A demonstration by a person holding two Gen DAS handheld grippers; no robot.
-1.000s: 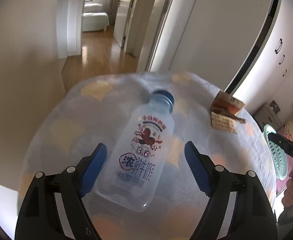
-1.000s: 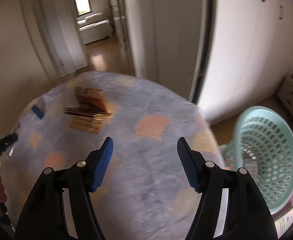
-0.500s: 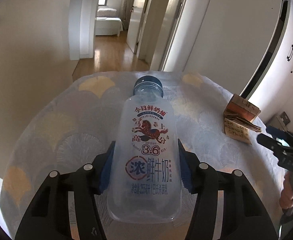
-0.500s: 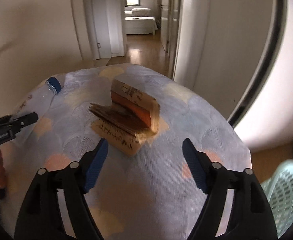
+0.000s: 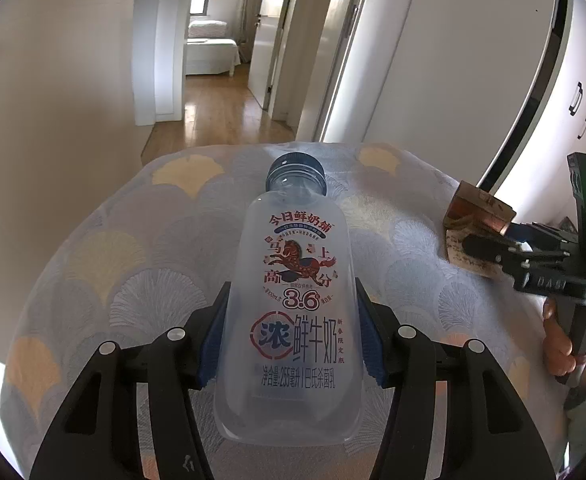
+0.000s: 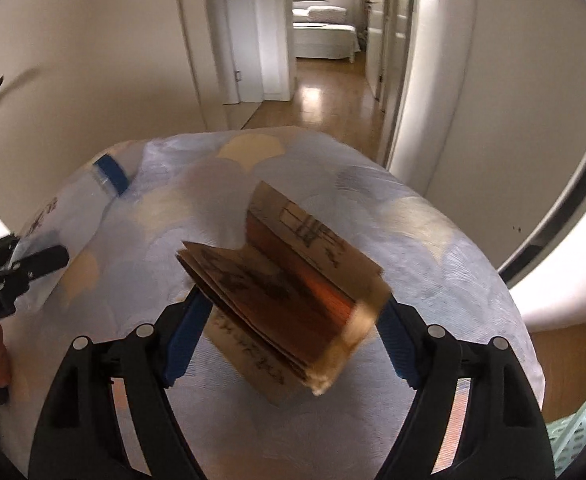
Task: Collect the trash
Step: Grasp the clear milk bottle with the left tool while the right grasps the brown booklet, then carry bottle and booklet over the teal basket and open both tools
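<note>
A second ago the left gripper [image 5: 291,344] stood wide around the bottle [image 5: 293,300]; now its blue fingers [image 5: 212,350] are clamped on the bottle's lower body, one on each flank. That piece of trash looks secured and ready to lift. The bottle lies on the patterned worktop [image 5: 141,248], near the left gripper's side. Its long axis runs straight away from the left camera, blue cap [image 5: 296,172] pointing toward the far edge and the hallway, flat base toward the gripper.

The right gripper [image 6: 289,336] has swung in from the basket side and now straddles the folded brown carton [image 6: 289,292], which a second ago lay well ahead of it. Its fingers [image 6: 185,332] are closing with the carton between them; the left pad looks close to the folded edges, but the picture is blurred, so I cannot tell whether either pad presses yet. The carton sits on the worktop toward its right side, flaps splayed, its long axis running diagonally from near right to far left. The basket [image 6: 581,432] shows at the lower right edge, likely the drop point.
</note>
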